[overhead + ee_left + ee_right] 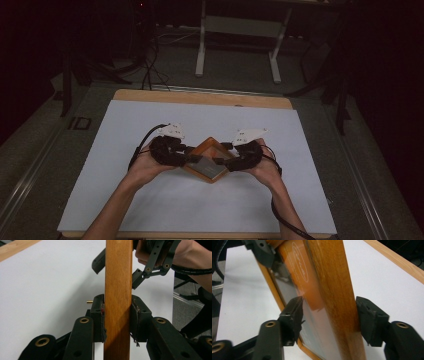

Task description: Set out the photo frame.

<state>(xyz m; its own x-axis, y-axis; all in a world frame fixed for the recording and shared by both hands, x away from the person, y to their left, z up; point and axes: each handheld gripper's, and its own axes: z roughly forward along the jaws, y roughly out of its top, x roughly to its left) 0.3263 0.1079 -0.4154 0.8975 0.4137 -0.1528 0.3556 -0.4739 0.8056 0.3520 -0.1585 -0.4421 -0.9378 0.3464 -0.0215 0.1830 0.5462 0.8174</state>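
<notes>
We note a square orange-brown wooden frame with a glossy pane (pixel 209 161), turned corner-on, mid-sheet on the white table cover (pixel 150 210). Left gripper (pixel 117 315) is clamped on its edge; right gripper (pixel 327 315) likewise pinches the opposite side.

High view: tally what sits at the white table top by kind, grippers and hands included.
Wooden frame: 1
Black grippers: 2, left gripper and right gripper
Hands: 2, left hand and right hand
Total: 5
</notes>
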